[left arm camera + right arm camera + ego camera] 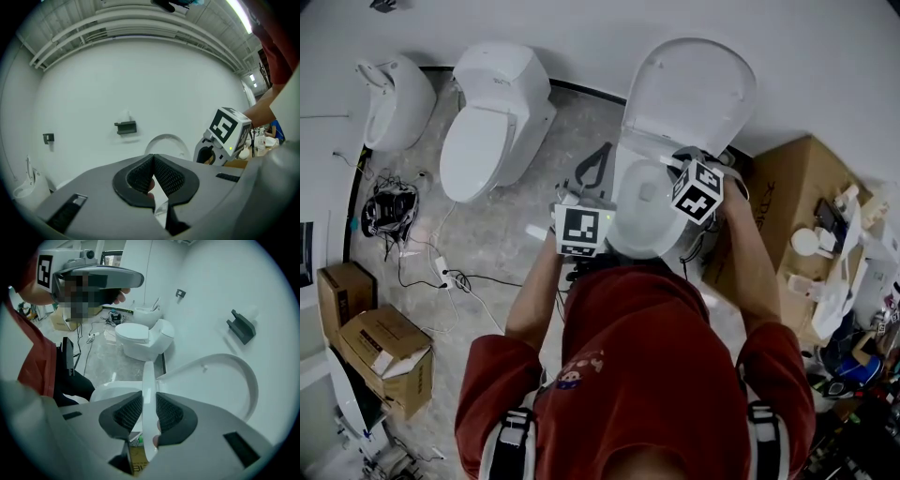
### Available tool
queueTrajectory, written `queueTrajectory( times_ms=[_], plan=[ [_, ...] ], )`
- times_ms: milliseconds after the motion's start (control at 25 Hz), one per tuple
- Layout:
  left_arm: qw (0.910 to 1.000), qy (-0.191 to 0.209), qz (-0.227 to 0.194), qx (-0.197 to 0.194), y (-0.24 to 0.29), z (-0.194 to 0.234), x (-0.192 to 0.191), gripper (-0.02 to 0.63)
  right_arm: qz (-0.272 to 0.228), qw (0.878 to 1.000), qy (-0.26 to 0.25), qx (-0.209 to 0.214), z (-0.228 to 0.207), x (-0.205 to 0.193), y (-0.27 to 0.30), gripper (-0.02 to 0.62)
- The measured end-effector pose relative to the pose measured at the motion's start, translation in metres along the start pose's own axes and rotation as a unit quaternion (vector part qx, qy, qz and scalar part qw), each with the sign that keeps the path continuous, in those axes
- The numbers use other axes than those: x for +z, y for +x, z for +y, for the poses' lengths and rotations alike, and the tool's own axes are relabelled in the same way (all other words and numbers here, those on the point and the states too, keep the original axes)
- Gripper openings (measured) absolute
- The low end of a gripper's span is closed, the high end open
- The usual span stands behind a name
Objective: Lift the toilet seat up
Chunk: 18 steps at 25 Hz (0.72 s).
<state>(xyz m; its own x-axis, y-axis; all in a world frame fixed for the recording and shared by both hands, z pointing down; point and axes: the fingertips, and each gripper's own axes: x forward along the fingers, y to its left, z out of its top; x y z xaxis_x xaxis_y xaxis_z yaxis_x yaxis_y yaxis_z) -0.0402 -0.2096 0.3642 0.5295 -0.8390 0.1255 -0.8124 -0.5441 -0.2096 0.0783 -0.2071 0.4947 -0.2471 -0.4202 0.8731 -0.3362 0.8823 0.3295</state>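
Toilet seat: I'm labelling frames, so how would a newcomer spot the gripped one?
Along the white wall, find the rightmost white toilet, its oval lid raised. Its thin white plastic seat ring, unlike the closed neighbouring toilet's, is pinched edge-on by the right hand-held gripper.

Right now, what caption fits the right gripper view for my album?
Right claw pinches the toilet seat, lid up behind.
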Motion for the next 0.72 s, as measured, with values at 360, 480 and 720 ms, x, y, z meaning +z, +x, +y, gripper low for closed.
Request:
queueTrajectory(
  times_ms=[360,480,720],
  plan=[
    [0.9973,-0.015,-0.069,0.021,-0.011,0.004,0.054,0.011,0.014,0.997,-0.017,-0.076,-0.06,0.002,0.003,0.089],
    [0.9956,-0.03,-0.083,0.031,-0.011,0.002,0.064,0.011,0.012,0.995,-0.021,-0.099,-0.08,0.001,0.006,0.087],
    [0.9951,-0.043,-0.082,0.035,-0.015,0.0,0.066,0.011,0.013,0.99,-0.03,-0.139,-0.119,0.002,0.011,0.083]
  ],
)
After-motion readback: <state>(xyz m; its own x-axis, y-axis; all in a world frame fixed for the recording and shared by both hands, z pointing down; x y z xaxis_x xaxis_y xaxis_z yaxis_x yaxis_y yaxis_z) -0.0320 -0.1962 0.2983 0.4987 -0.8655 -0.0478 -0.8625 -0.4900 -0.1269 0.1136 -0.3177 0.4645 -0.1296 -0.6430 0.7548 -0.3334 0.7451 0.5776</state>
